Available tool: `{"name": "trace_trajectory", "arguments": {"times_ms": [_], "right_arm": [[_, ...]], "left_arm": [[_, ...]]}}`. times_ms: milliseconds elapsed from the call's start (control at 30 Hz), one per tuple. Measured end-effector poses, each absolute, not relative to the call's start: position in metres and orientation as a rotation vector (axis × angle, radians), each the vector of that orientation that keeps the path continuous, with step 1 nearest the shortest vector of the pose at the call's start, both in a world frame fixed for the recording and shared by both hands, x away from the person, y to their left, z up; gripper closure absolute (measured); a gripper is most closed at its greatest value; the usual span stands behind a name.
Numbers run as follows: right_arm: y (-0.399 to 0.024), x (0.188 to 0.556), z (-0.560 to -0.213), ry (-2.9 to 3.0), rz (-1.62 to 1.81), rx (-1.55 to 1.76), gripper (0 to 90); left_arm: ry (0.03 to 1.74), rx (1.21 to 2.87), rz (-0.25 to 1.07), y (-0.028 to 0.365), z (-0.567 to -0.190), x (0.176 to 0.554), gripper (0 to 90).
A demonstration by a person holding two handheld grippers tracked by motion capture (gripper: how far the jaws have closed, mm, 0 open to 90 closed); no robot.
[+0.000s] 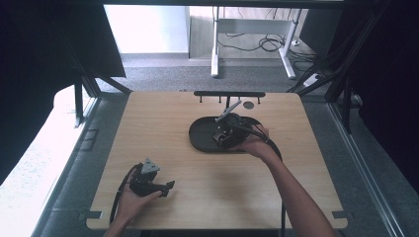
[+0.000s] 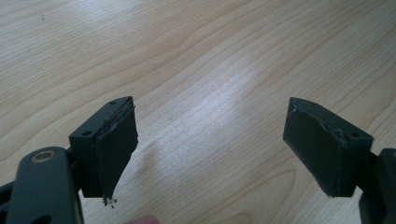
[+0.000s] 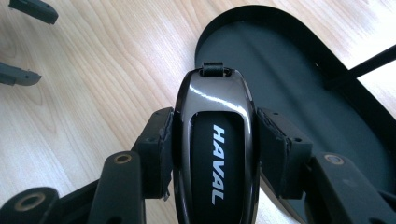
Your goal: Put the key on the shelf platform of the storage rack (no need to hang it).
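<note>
A glossy black HAVAL car key fob [image 3: 215, 149] is clamped between the fingers [image 3: 275, 154] of the right gripper [image 1: 228, 129], held over the near edge of a black oval tray [image 3: 299, 60] on the wooden bench [image 1: 197, 192]. The left gripper [image 1: 148, 181] rests near the bench's front-left, well apart, its fingers [image 2: 114, 144] spread wide and empty above bare wood.

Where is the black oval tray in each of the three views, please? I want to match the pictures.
High view: the black oval tray lies on the table right of centre, toward the far edge, under the right gripper.
Left gripper view: wooden tabletop between open jaws; tray not in it.
Right gripper view: the tray runs from top centre to the right, behind the clamped key fob.
Shared landmark: the wood-grain tabletop.
</note>
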State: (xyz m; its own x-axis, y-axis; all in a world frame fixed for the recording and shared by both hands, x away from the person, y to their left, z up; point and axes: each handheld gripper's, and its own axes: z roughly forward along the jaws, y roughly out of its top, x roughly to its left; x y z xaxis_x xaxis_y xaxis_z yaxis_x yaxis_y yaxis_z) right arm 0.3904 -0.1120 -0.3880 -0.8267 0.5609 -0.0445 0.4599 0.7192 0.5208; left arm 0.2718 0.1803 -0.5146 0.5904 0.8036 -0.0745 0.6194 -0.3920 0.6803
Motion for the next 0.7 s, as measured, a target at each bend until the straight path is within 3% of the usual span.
{"name": "trace_trajectory", "arguments": {"times_ms": [700], "right_arm": [[-0.116, 0.413, -0.391, 2.71, 0.723, 0.855, 49.4]], "left_arm": [[1.12, 2.148, 0.339, 0.178, -0.515, 0.272, 17.9]]}}
